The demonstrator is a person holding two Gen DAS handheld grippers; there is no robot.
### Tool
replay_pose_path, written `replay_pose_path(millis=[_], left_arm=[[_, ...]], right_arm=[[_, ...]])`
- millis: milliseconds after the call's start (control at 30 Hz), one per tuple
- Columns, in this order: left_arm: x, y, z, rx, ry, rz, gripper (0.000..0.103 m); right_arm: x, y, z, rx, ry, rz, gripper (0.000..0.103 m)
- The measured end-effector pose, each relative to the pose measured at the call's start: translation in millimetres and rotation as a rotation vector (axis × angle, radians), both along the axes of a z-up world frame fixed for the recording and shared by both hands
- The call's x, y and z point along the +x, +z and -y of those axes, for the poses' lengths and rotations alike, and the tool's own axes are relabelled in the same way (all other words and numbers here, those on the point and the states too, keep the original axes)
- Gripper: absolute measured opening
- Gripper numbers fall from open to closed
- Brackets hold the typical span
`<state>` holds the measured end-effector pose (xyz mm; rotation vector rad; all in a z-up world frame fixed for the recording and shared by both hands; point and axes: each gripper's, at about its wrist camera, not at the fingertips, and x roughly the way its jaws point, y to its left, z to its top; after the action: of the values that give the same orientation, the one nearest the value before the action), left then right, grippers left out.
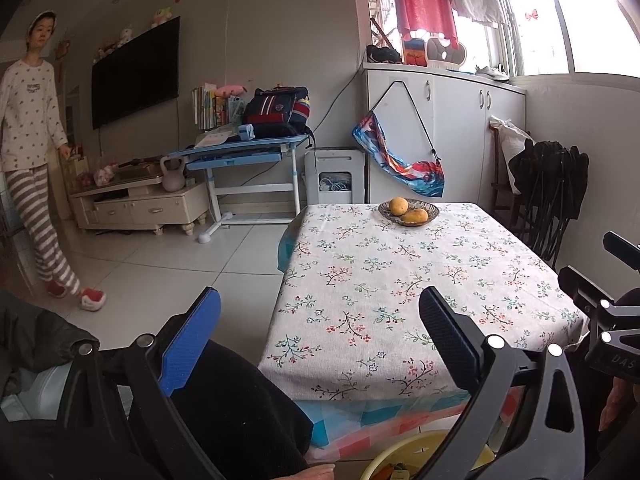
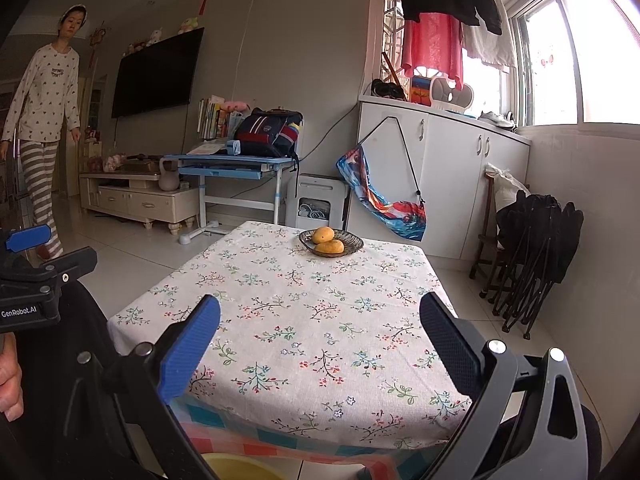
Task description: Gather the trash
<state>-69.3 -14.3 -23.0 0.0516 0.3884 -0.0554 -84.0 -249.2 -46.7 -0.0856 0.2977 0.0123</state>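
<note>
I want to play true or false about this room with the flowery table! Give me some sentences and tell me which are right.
1. The round dark bowl on the flowery tablecloth holds two yellow-orange fruits. True.
2. The left gripper is squeezing a piece of trash. False: its jaws are wide open and hold nothing.
3. The right gripper is open too. True.
4. The striped dark backpack lies on the floor. False: it sits on the blue-edged desk.
5. A yellow tub shows low down, in front of the table's near edge. True.
6. The big black wall screen shows a cartoon. False: it is dark.
</note>
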Motion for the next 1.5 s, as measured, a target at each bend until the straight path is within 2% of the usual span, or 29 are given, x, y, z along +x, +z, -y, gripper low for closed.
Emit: replay_pose_path(millis=[1500], left_arm=[[-3.6, 5.0, 2.2, 0.031, 0.028, 0.026, 0.096]], right_arm=[[-2.1, -3.5, 1.3, -0.020, 0.008, -0.007, 0.096]])
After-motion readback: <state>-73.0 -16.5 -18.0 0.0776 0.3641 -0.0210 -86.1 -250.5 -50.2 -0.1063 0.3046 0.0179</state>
